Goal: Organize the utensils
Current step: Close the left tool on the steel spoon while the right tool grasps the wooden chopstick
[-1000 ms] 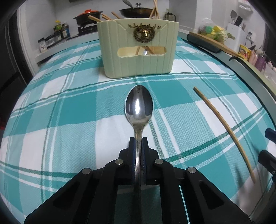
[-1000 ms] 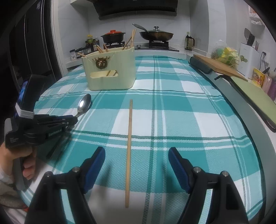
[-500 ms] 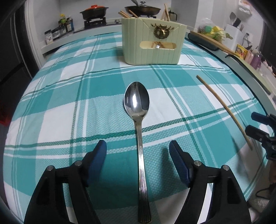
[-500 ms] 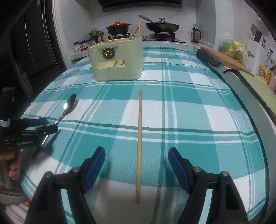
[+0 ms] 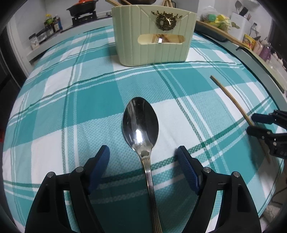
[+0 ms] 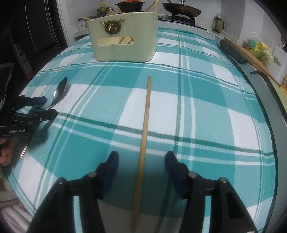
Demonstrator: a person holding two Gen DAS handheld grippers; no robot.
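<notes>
We've got both grippers over the teal plaid tablecloth [image 5: 89, 111] rn. The left gripper [image 5: 142, 155] has its jaws spread wide w/ the spoon [image 5: 140, 125] lying flat on the cloth between them, bowl pointing away twd the holder; neither blue pad [image 5: 100, 164] touches the handle, so it's holding nothing. From the right wrist cam we see that same left gripper [image 6: 48, 106] at the left edge, pads apart, and the spoon [image 6: 60, 91] poking out past the tips.

The right gripper [image 6: 141, 161] is also wide open; the chopstick [image 6: 146, 114] lies on the cloth running straight down the gap between its fingers [image 6: 112, 168], not touched by either as far as we can tell. In the left wrist cam the chopstick [image 5: 231, 97] is off to the right, well apart from the spoon, w/ the right gripper [image 5: 254, 122] at its near end.

The cream utensil holder [image 5: 154, 32] stands upright at the far side of the table (brass deer-head emblem [image 5: 167, 19] on the front, slot cut below it); wooden chopsticks already stick out of its top [image 6: 152, 7]. Behind it on the stove: a red-lidded pot [image 6: 130, 4] & a dark wok [image 6: 182, 9]; a cutting board [image 6: 251, 55] sits along the right edge.
</notes>
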